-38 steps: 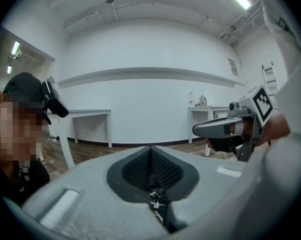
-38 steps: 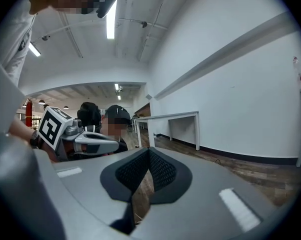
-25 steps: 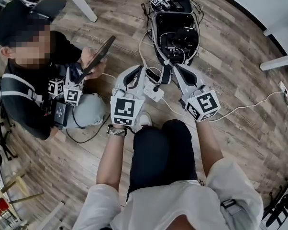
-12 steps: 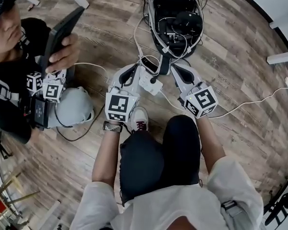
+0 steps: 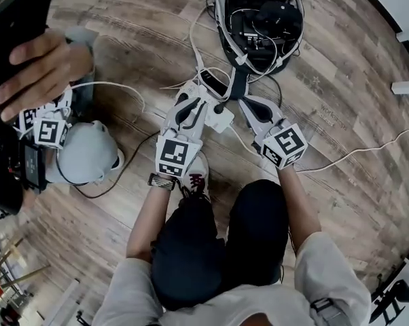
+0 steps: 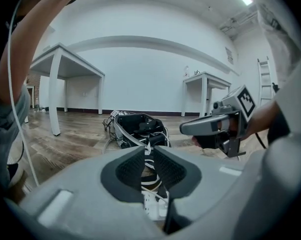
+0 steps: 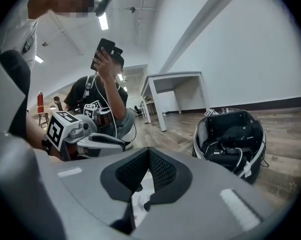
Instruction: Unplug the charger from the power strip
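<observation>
Left gripper (image 6: 149, 156) jaws have just been opening: narrow gap, nothing gripped. Right gripper (image 7: 148, 155) jaws closed, empty. Charger (image 5: 222, 106) is in the power strip (image 5: 217, 121), frame centre, between both grippers. Risk: the strip looks loose on the floor, so an unbraced pull likely drags it along.

the floor (image 5: 340, 80) is brown wood with grey streaks. the power strip (image 5: 217, 119) is white, and the plug (image 5: 222, 106) on it is black. the bag (image 5: 226, 39) is black with a grey rim. the long cable (image 5: 354, 153) is white. the person's trousers (image 5: 191, 250) are black, and the shoe (image 5: 196, 175) is white with red.
</observation>
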Demonstrator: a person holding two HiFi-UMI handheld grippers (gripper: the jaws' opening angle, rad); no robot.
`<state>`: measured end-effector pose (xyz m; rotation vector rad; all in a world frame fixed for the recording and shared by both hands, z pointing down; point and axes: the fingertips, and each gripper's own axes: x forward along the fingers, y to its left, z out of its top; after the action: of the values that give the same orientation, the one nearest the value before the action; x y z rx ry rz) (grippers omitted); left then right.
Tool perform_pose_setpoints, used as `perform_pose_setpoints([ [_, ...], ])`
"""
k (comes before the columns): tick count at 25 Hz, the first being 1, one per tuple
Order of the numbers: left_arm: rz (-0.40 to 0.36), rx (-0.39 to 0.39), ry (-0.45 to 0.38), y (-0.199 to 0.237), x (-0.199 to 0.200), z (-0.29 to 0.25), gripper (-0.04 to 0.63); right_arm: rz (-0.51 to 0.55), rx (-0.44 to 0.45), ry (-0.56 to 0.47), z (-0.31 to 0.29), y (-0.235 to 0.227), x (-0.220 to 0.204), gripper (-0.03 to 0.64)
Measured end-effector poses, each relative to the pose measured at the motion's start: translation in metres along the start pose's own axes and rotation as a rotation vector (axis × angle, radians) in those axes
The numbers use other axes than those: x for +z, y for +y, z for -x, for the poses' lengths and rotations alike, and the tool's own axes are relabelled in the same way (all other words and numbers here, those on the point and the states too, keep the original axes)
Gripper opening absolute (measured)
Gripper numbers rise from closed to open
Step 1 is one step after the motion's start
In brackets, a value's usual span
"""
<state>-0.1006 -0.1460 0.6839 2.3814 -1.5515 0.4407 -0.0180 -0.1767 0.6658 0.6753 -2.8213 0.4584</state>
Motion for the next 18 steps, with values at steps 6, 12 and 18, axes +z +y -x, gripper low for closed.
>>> perform_pose_setpoints([
  [6,0.039,-0.003,0.051,-0.012,-0.053,-0.011,0.096,0.023,0.007,0.122,-0.009,-0.009,-0.066,0.002],
  [12,0.024,-0.025,0.106,-0.024,-0.092,-0.020,0.144,0.009,0.020,0.202,-0.020,-0.009,-0.122,0.002],
  [18,0.036,-0.044,0.143,-0.030,-0.119,-0.025,0.179,0.033,0.039,0.263,-0.033,0.005,-0.168,0.002],
])
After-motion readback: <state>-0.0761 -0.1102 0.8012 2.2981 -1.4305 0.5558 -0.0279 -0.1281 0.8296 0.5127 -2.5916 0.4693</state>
